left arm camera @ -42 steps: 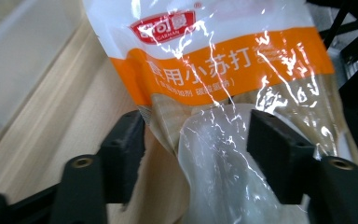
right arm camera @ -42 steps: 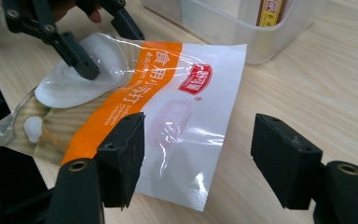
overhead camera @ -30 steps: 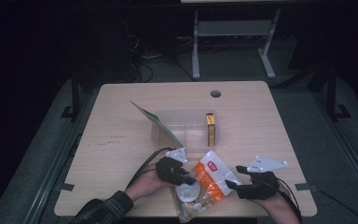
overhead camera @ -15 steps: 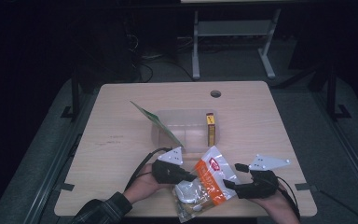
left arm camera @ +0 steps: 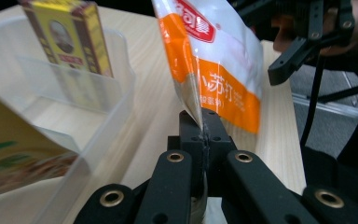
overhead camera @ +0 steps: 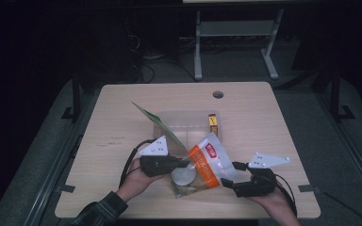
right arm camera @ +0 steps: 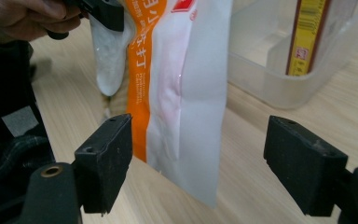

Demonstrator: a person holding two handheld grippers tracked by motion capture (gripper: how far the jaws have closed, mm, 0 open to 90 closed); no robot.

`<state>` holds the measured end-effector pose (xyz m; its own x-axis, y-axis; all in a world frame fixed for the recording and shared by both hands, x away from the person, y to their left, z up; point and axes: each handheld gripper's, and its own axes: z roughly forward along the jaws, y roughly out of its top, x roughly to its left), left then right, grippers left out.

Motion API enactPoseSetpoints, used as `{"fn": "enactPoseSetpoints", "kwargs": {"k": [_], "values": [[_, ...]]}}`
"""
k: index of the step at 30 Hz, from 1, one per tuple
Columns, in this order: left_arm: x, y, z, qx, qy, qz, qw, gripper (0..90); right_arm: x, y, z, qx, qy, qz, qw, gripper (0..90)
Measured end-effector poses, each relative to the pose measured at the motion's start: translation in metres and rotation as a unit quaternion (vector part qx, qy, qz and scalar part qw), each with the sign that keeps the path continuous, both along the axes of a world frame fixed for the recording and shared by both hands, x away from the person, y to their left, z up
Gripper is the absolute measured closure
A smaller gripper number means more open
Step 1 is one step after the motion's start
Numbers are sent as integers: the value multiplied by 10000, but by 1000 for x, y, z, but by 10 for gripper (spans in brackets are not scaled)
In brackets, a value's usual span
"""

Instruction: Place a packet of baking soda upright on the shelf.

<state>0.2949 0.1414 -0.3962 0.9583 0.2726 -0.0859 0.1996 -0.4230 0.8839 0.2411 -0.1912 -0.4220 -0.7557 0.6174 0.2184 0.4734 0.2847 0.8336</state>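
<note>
Orange-white snack bag (overhead camera: 206, 162) pinched at edge by left tongs (overhead camera: 185, 164); right tongs (right arm camera: 200, 158) wide, bracketing bag. Close squarely before lifting toward plastic bin (overhead camera: 188, 123).

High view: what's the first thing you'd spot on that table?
The orange and white snack bag stands out most, held up near the table's front edge. The left tongs are clamped on its edge, while the right tongs sit open around its other side without pinching. Behind it is a clear plastic box with a yellow packet standing inside.
</note>
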Motion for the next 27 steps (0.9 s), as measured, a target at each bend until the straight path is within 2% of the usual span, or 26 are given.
{"fn": "enactPoseSetpoints", "kwargs": {"k": [3, 6, 12, 13, 15, 20, 21, 23, 24, 27], "values": [[-2, 5, 3, -79, -89, 108, 9999, 900, 5, 5, -1, 147, 4, 97, 9998, 232], [-4, 10, 5, -101, -143, 198, 9996, 900, 12, 15, -2, 180, -17, 295, 9994, 241], [-7, 19, 7, -212, -117, 349, 9991, 900, 25, 34, -5, 249, -80, 620, 9977, 305], [-8, 21, 8, -238, -106, 381, 9989, 900, 27, 37, -6, 274, -27, 670, 9974, 334], [-9, 23, 8, -232, -121, 418, 9988, 900, 30, 40, -7, 356, -66, 821, 9960, 460], [-12, 30, 7, -302, -69, 537, 9981, 900, 35, 45, -8, 568, 188, 1135, 9917, 688], [-12, 31, 7, -295, -80, 554, 9980, 899, 36, 47, -8, 606, 230, 1224, 9904, 769], [-13, 33, 7, -301, -73, 604, 9977, 899, 37, 49, -7, 653, 236, 1303, 9890, 856], [-13, 34, 6, -302, -63, 628, 9975, 898, 37, 49, -6, 686, 222, 1351, 9882, 892], [-13, 35, 4, -260, -63, 627, 9977, 897, 37, 49, -2, 766, 198, 1461, 9861, 898]]}}
